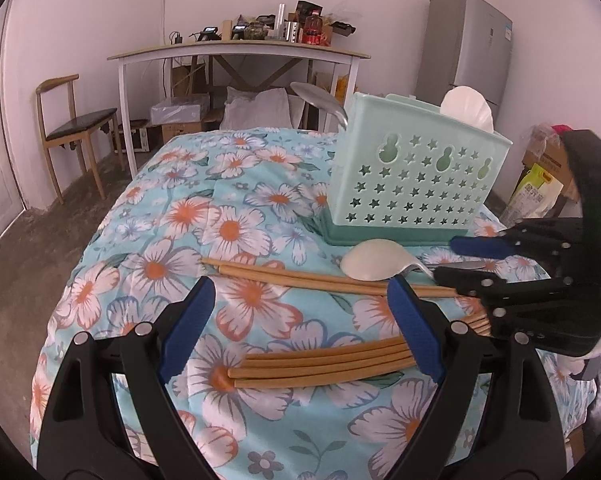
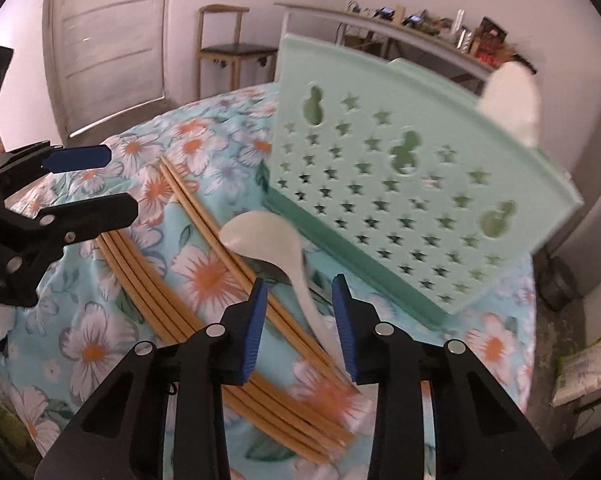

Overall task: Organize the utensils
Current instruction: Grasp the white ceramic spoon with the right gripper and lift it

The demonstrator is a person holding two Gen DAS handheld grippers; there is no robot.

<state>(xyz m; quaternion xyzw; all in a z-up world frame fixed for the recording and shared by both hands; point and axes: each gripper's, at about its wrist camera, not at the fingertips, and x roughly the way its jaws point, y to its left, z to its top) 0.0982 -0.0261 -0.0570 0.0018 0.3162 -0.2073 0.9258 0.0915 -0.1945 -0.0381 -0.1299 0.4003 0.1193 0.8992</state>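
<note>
Two grippers over a floral cloth (image 1: 228, 224). White spoon (image 2: 260, 236) lies on the cloth just in front of the mint caddy (image 2: 400, 184), bowl toward the far side in the right wrist view, handle running back toward the camera; long axis roughly along the right gripper's (image 2: 300, 312) fingers. Handle sits between the right gripper's blue pads (image 2: 256, 328), which stand partly closed around it; the gap on the left side is visible, contact on the right side can't be told because of blur. Left gripper (image 1: 300, 320) is wide open and holds nothing, hovering over a bundle of tan chopsticks (image 1: 320, 364) that lie crosswise between its pads. Another chopstick pair (image 1: 292, 276) lies beside the spoon bowl, touching or nearly so. Metal spoon handle (image 1: 456, 266) sits near the caddy base. Caddy already holds a white spoon (image 1: 466, 106) and a metal ladle (image 1: 316, 98), both upright. Desk (image 1: 236, 54), chair (image 1: 74, 124) and fridge (image 1: 468, 44) stand behind.
</note>
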